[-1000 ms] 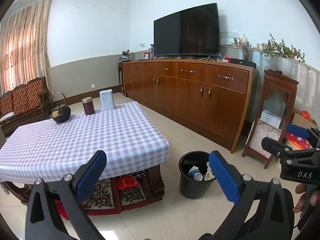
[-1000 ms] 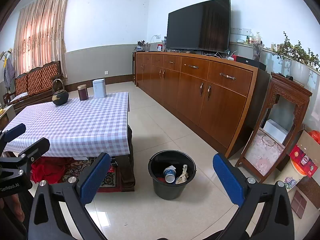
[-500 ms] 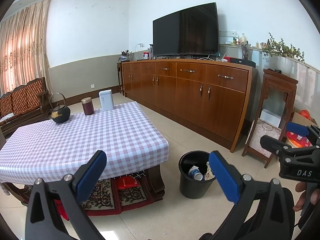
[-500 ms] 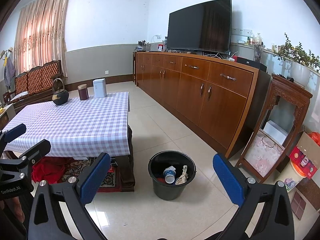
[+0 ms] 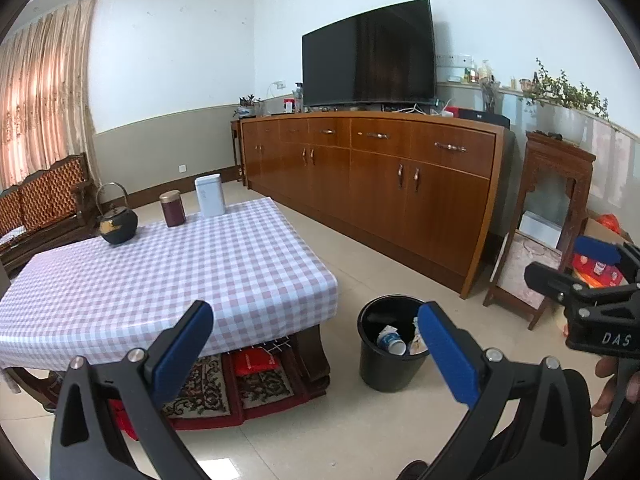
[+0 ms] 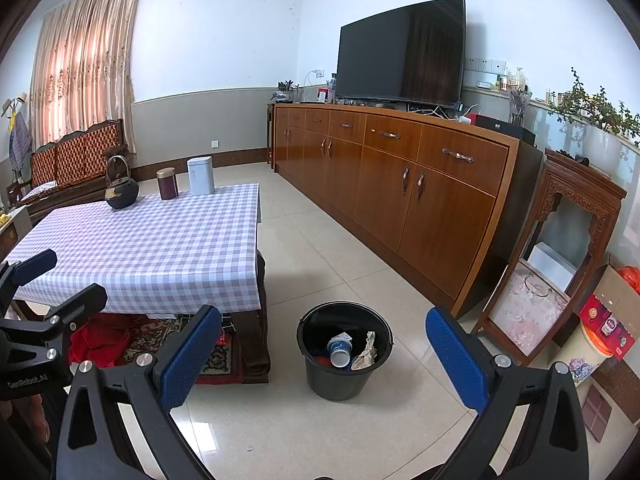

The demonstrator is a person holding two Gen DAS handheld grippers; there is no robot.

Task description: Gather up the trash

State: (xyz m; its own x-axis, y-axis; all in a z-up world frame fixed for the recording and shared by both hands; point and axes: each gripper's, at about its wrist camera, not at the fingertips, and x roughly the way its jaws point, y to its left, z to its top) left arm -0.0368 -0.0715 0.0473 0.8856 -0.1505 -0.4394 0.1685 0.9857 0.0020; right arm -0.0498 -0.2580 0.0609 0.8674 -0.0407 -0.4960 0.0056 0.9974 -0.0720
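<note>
A black trash bin (image 5: 370,356) (image 6: 320,364) stands on the tiled floor beside the low table. It holds a paper cup (image 5: 391,342) (image 6: 340,351) and crumpled paper (image 6: 366,354). My left gripper (image 5: 316,344) is open and empty, held above the floor near the table's corner. My right gripper (image 6: 322,352) is open and empty, held above and in front of the bin. Each gripper also shows at the edge of the other's view.
A low table with a checked cloth (image 5: 160,272) (image 6: 152,248) carries a black kettle (image 5: 117,224), a dark red canister (image 5: 172,209) and a white tin (image 5: 209,195). A long wooden sideboard (image 6: 400,184) with a TV (image 6: 400,52) lines the wall. A carved stand (image 6: 560,272) and boxes sit at the right.
</note>
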